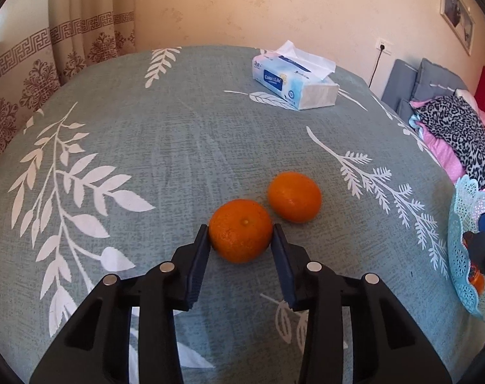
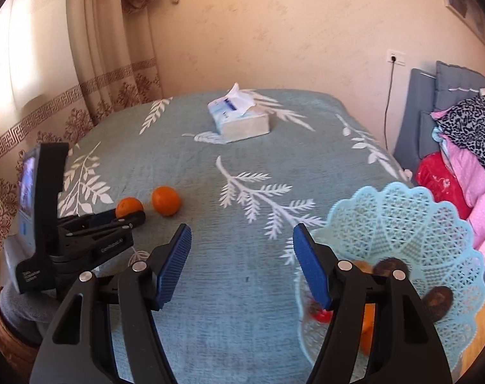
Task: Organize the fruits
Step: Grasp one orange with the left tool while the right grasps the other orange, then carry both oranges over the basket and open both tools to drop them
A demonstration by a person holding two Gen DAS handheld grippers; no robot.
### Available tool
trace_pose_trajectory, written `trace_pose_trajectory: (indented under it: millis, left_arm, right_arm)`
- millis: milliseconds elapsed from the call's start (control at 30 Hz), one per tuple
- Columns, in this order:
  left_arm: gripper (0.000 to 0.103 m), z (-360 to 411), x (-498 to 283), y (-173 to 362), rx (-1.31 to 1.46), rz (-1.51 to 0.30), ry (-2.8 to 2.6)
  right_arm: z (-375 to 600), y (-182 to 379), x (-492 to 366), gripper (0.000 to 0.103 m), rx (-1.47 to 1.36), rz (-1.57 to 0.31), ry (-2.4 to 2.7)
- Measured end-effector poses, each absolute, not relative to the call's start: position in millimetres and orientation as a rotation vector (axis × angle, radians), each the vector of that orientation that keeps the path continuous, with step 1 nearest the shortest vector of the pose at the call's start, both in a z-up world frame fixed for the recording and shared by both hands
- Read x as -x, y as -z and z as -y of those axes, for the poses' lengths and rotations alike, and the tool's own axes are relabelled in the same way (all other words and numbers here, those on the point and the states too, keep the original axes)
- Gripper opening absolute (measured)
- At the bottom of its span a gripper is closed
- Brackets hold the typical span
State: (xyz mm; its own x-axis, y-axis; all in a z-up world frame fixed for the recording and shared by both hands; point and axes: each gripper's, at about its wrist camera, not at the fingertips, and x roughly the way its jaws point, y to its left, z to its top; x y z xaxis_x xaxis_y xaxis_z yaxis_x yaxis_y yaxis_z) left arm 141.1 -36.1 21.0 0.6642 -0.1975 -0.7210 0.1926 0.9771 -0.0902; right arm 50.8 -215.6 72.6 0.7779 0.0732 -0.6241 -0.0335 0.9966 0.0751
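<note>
Left wrist view showed the left tongs [image 1: 240, 236] low over the desk [image 1: 165, 147], their blue pads pressed against both sides of the near orange [image 1: 241, 235], which sat on the teal leaf-print cloth. So those tongs were clenched on that fruit, and it was not clear whether it had left the cloth. Just beyond it and slightly right lay the second orange [image 1: 294, 196], close to the first, with only a narrow gap showing between them. At the right edge stood the blue lattice basket [image 1: 463, 249], with part of the other tool reaching into its edge. Farther back, toward the far side of the desk, rested a tissue pack [image 1: 295, 84] with a sheet sticking up, and behind it rose the curtain [image 1: 25, 96] and a plain wall.

From the right wrist view, the right tongs [image 2: 242, 256] hung released above bare cloth, with nothing between the blue pads. Their right finger overlapped the blue lattice basket's [image 2: 402, 217] near rim; inside it blurred fruit showed, orange, red and dark brown pieces, too smeared to name. To the left the left tongs [image 2: 132, 216] appeared from the side, closed around the near orange [image 2: 129, 206], with the second orange [image 2: 166, 200] just past it. Beyond that, the tissue pack [image 2: 242, 118] lay near the desk's [image 2: 242, 304] far edge. Folded clothes [image 2: 466, 147] were piled at the right.
</note>
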Motion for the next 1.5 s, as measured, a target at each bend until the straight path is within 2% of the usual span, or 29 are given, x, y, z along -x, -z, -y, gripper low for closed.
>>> trace_pose_trajectory:
  millis: [500,933,1067,1200,1500]
  left_arm:
    - [0.039,-14,-116,-46,0.095,-0.711,0.068]
    - [0.039,-21,-107,-45,0.122,-0.713,0.073]
    - [0.039,-21,-107,-45,0.125,-0.712,0.074]
    - [0.039,-21,-107,-45,0.126,-0.713,0.077]
    - [0.039,-17,-103,-47,0.122,-0.708,0.095]
  right_arm:
    - [152,-36,-132,0.068,0.009,-0.836,-0.167]
    - [124,-13,-181,0.066,0.029,-0.897,-0.154]
    - [122,-12,-185,0.060,0.037,-0.889,-0.147]
    - [116,-14,-181,0.041,0.050,-0.886,-0.176]
    - [117,-16,-157,0.041,0.055,-0.892,-0.174]
